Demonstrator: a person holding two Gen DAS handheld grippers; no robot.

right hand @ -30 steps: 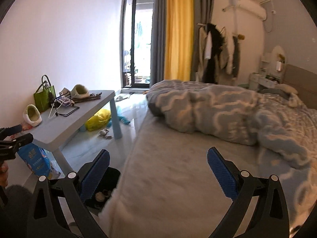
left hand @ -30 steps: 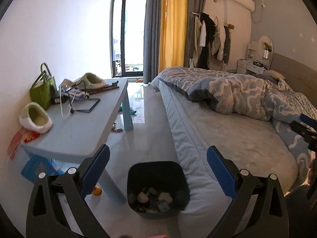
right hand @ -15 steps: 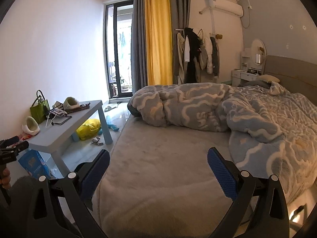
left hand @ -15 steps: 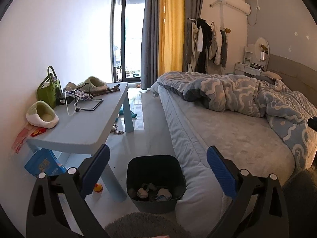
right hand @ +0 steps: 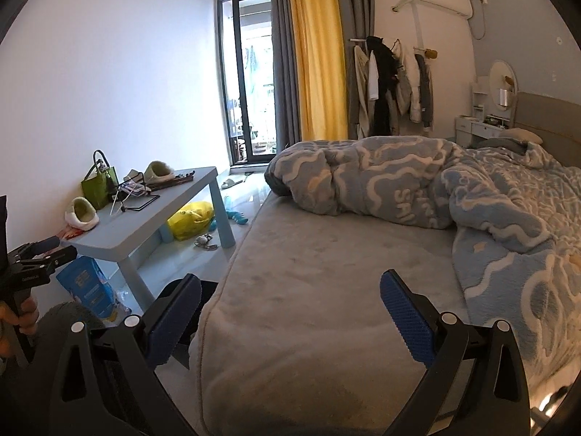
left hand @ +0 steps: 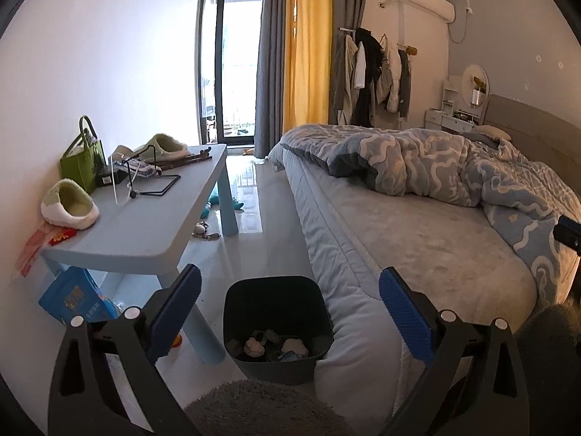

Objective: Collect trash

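Two grippers hang with jaws spread wide and nothing between them: the left gripper point(left hand: 288, 303) above a dark plastic bin point(left hand: 277, 321), the right gripper point(right hand: 290, 305) over the plush grey bed point(right hand: 326, 290). The bin stands on the glossy tiled floor, squeezed between the bed's padded edge and a leg of the pale blue surface point(left hand: 145, 225), with crumpled scraps of trash point(left hand: 270, 345) in its bottom. Fuzzy slippers point(left hand: 69, 205), a green bag point(left hand: 81, 161) and a wire stand point(left hand: 156, 178) crowd that surface; a blue packet point(left hand: 74, 299) leans beneath it. A rumpled wave-patterned duvet point(right hand: 417, 189) covers the bed's far half.
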